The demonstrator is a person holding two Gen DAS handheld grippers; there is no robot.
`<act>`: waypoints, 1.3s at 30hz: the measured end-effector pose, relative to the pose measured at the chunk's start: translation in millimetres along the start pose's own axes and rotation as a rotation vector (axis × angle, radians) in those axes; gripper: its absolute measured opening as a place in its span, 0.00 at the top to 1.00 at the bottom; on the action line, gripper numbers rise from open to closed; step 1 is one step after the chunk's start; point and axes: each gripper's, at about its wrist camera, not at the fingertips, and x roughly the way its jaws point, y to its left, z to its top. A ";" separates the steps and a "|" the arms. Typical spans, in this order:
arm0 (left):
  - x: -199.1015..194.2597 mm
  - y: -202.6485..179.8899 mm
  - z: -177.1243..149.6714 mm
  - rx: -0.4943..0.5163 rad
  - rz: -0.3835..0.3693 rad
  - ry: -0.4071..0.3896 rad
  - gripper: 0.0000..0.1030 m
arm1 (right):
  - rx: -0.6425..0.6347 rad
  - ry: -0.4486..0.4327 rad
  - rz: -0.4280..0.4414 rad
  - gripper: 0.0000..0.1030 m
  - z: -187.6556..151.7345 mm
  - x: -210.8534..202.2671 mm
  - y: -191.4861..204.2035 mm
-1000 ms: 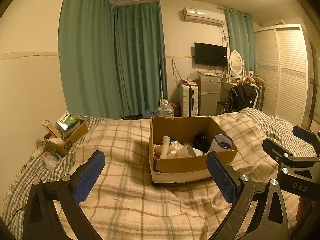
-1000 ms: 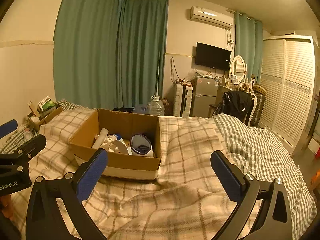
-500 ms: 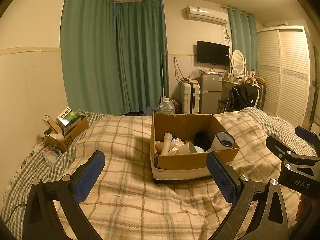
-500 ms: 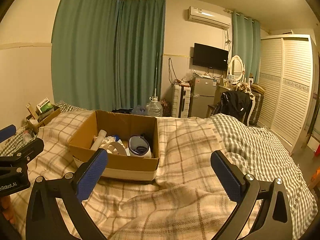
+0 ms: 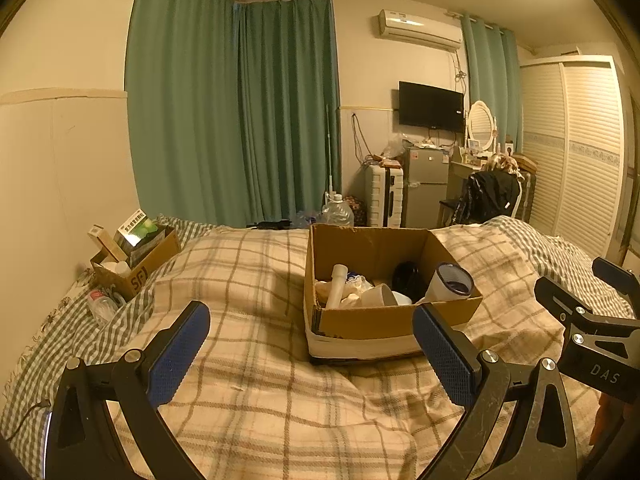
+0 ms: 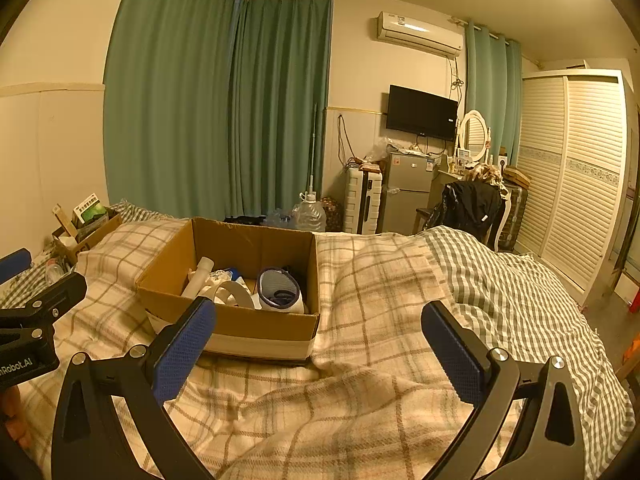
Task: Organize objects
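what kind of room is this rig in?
Almost certainly a lived-in bedroom: a bed under a plaid blanket fills the foreground, a louvred white wardrobe lines the right wall, and a vanity mirror stands beside a wall-mounted TV.

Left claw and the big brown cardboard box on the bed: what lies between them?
Only bare plaid blanket lies between the open left claw and the brown cardboard box, as the left wrist view shows.

Box [image 5: 384,322] on the bed [image 5: 256,360] holds a cup [image 5: 450,282] and tube [image 5: 335,286]; smaller box [image 5: 138,266] sits far left by the wall.
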 end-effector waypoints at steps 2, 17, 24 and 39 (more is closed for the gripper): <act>-0.4 0.0 0.1 -0.001 0.004 -0.002 0.00 | 0.000 0.000 0.000 0.00 0.1 0.3 0.0; 1.4 3.1 -1.0 -0.020 0.002 0.008 0.00 | -0.001 0.009 -0.001 0.00 -0.7 1.2 -0.5; 0.3 2.4 -1.2 -0.010 0.000 0.006 0.00 | 0.000 0.009 -0.003 0.00 -1.8 1.5 -1.5; 0.6 -0.8 -1.9 -0.001 0.000 0.007 0.00 | 0.001 0.017 -0.002 0.00 -3.2 2.2 -1.4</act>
